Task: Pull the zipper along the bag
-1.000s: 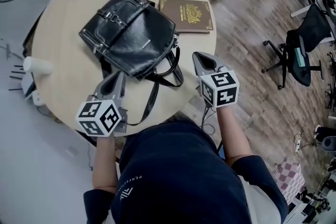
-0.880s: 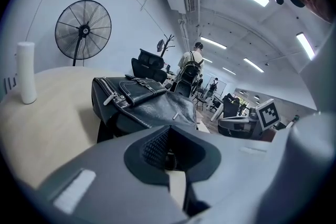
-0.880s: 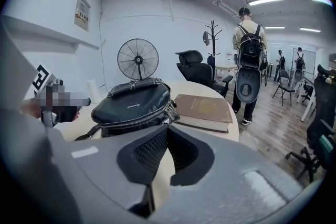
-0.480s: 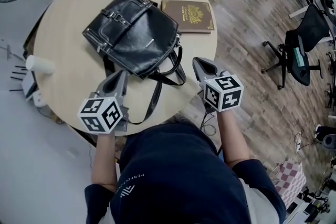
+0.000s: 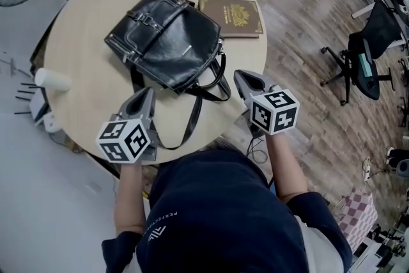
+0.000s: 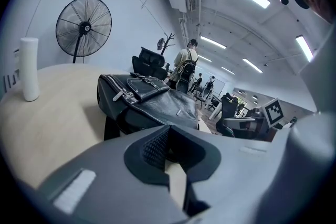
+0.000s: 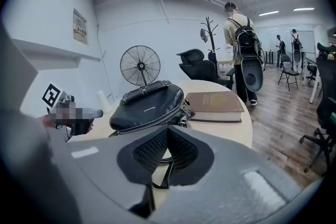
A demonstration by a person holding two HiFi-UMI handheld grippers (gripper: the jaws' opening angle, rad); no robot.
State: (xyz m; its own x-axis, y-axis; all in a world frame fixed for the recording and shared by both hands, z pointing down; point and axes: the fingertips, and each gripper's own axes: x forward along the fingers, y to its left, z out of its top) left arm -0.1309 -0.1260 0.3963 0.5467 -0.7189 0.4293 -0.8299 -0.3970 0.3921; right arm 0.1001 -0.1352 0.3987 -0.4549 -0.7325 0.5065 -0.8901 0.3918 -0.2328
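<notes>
Left gripper (image 5: 147, 93): jaws pressed together, nothing pinched; held over the table's near edge.
Right gripper (image 5: 239, 74): jaws likewise pressed together and empty; held at the table's right edge.
Bag (image 5: 167, 41): black, laid flat on the round table (image 5: 83, 22) ahead of both grippers, its strap (image 5: 193, 113) trailed between them.
Book (image 5: 231, 9): brown, set just beside the bag.

bare table (image 5: 80, 35) left of bag (image 5: 167, 45), book (image 5: 231, 17) crowding its right, strap (image 5: 192, 117) across near edge, cylinder (image 5: 53, 79) at left rim

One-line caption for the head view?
Black handbag and brown book on round table; left gripper and right gripper shut, empty, short of the handbag.
</notes>
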